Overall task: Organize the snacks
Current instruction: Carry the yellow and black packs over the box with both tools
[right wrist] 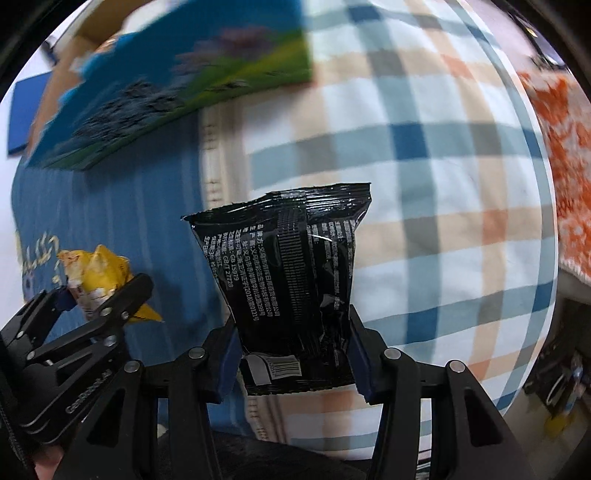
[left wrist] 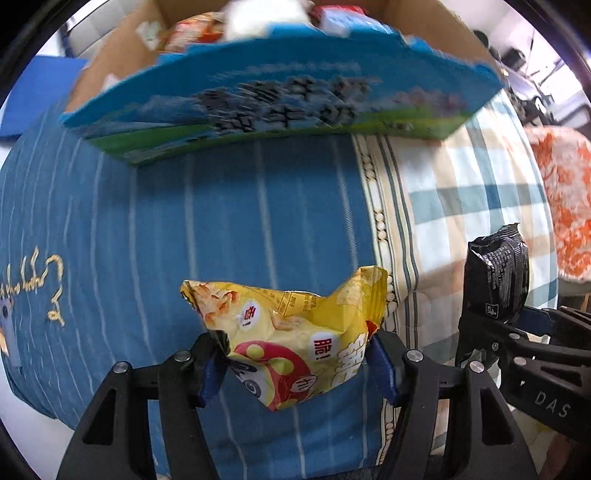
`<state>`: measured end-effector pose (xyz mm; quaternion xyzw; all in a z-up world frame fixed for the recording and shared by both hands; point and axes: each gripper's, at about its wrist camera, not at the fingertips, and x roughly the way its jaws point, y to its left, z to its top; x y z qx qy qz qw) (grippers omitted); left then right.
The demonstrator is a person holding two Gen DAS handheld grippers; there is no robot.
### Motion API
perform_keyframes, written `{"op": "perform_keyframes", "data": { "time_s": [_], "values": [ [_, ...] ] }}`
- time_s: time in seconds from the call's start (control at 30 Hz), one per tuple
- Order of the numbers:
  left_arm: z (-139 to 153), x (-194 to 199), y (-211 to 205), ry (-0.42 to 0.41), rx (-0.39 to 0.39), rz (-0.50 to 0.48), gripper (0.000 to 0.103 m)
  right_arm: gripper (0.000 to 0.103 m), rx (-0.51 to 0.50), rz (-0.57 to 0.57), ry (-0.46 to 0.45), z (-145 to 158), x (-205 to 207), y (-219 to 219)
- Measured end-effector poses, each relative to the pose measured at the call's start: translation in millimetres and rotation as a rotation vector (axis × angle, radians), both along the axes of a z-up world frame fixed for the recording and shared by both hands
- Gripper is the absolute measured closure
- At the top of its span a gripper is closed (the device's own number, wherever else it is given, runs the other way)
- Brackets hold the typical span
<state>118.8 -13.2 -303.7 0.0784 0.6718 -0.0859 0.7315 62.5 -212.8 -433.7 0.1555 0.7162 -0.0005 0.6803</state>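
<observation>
My left gripper (left wrist: 295, 363) is shut on a crumpled yellow snack bag (left wrist: 291, 332), held above the blue striped bedding. My right gripper (right wrist: 293, 356) is shut on a black snack packet (right wrist: 291, 273) that stands upright between its blue pads. Each view shows the other tool: the black packet (left wrist: 495, 273) at the right of the left wrist view, the yellow bag (right wrist: 96, 280) at the left of the right wrist view. Ahead stands an open cardboard box (left wrist: 110, 70) with a blue printed front (left wrist: 280, 96); several snack packs (left wrist: 207, 31) lie inside it.
Blue striped cloth (left wrist: 221, 229) covers the left of the bed, a plaid sheet (right wrist: 424, 155) the right. An orange and white patterned cloth (left wrist: 565, 199) lies at the far right. Dark clutter (right wrist: 561, 387) sits on the floor past the bed's right edge.
</observation>
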Motion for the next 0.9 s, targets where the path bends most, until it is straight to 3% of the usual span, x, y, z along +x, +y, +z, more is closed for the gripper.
{"op": "perform_keyframes", "data": {
  "time_s": [0.17,0.53,0.9],
  "values": [
    [40,-7,33,-0.067,-0.018,0.043,0.041,0.051,0.013,0.057,-0.058,34,10,25],
    [142,17,46,-0.234,-0.063,0.068,0.041,0.051,0.076,0.106,-0.206,120,35,53],
    [177,62,41,-0.324,-0.075,0.058,0.041,0.051,0.123,0.098,-0.327,185,63,67]
  ]
}}
